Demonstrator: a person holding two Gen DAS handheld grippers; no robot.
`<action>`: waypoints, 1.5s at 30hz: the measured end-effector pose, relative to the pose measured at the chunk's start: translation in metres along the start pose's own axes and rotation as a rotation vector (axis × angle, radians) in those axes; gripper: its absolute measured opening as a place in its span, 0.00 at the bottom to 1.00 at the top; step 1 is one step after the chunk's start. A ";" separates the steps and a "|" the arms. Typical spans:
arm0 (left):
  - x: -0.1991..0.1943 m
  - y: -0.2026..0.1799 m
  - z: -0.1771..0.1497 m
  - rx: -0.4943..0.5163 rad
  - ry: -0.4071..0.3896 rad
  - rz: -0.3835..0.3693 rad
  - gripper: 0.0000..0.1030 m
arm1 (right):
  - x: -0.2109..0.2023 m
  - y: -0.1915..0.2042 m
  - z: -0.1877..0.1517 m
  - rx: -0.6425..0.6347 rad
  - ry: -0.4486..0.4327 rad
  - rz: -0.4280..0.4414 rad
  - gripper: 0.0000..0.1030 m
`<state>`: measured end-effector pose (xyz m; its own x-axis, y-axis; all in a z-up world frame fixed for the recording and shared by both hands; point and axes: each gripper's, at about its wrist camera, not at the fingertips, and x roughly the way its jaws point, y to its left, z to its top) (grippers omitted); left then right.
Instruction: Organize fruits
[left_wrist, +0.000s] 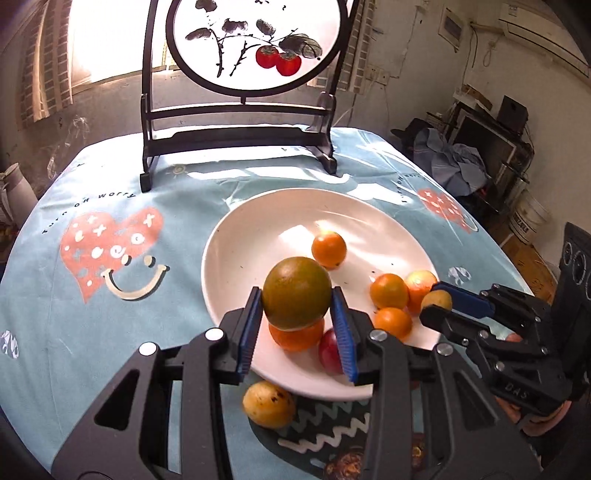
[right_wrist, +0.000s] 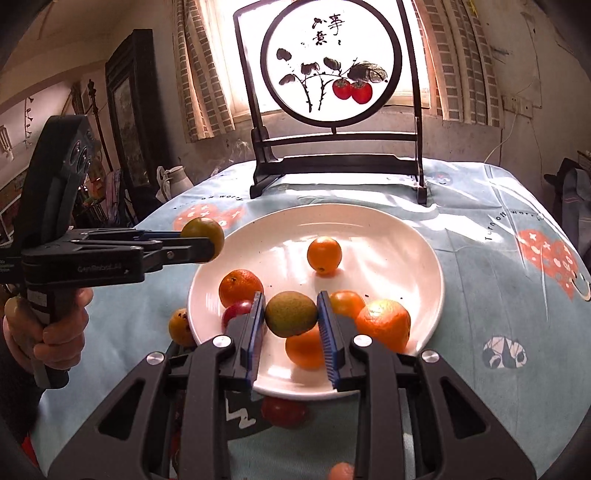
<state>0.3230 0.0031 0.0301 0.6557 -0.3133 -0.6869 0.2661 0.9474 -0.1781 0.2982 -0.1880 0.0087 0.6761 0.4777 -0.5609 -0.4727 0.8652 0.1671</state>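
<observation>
The left gripper (left_wrist: 297, 325) is clamped on a green-brown fruit (left_wrist: 296, 292) above the near left side of the white plate (left_wrist: 258, 221). The right gripper (right_wrist: 291, 325) is clamped on a smaller green fruit (right_wrist: 291, 314) above the near side of the plate. Oranges (right_wrist: 324, 254) lie on the plate, and a yellow fruit (left_wrist: 269, 404) lies on the blue tablecloth (left_wrist: 74, 314) just beside its near rim.

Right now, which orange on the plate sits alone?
The small orange toward the plate's far side; bare plate surrounds it, while the other oranges cluster at the near rim by the grippers.

"Turn off worry" on tablecloth (right_wrist: 480, 280); perhaps "DA5" on right gripper (left_wrist: 439, 301)
</observation>
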 end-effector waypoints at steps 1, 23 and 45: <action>0.006 0.004 0.004 -0.008 0.007 0.004 0.37 | 0.005 0.000 0.003 -0.002 0.004 0.002 0.28; 0.048 0.017 0.005 -0.013 0.053 0.099 0.66 | 0.049 0.000 0.007 -0.009 0.087 0.000 0.33; -0.053 -0.009 -0.075 0.059 -0.085 0.198 0.92 | -0.032 0.037 -0.027 -0.079 0.091 0.084 0.59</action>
<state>0.2328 0.0158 0.0154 0.7559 -0.1281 -0.6420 0.1650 0.9863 -0.0025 0.2439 -0.1754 0.0113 0.5801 0.5294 -0.6190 -0.5712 0.8062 0.1541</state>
